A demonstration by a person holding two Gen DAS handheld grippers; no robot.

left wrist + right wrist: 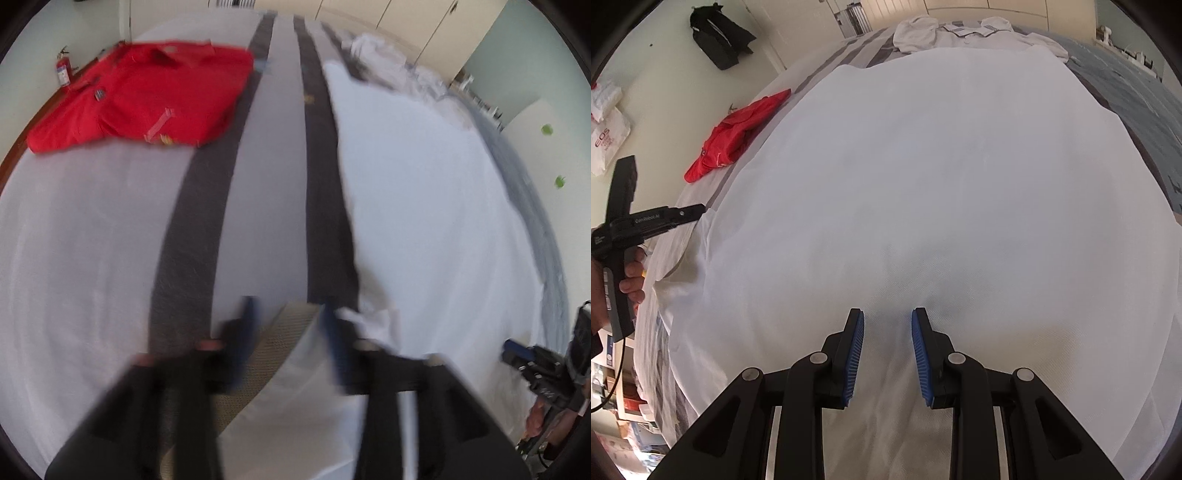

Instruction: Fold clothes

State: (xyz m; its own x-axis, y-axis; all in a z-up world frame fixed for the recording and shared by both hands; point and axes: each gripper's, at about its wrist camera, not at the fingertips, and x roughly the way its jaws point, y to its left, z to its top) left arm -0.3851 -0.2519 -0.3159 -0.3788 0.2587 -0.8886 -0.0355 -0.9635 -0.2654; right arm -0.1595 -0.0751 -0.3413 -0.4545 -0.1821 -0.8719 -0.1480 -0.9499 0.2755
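A large white garment [923, 192] lies spread flat over most of the bed [92, 240], its fabric smooth with a fine woven texture and only shallow creases near the lower edge. In the right wrist view it fills the middle of the picture; its left edge runs down toward the left gripper [698, 211], which reaches in from the side in a person's hand [633, 275]. At the far end of the bed a crumpled white shirt [960, 35] with dark piping lies in a heap. A red shirt [147, 96] lies flat on the far left part of the bed, well apart from the white garment.

The right gripper [888, 356] has its 2 blue-padded fingers [855, 354] standing apart just over the white fabric, with no cloth pinched between them. The left gripper [290, 332] in its own blurred view also has its fingers apart; a corner of white cloth lies beside its right finger, and whether it touches cannot be told.

The bed cover is pale grey-white with dark grey stripes [192, 221] running lengthwise. Beyond it are cream cupboard doors [406, 22], a red fire extinguisher [62, 70] against the wall, a black bag [718, 35] on the light floor, and a white plastic bag [607, 144] with red lettering.
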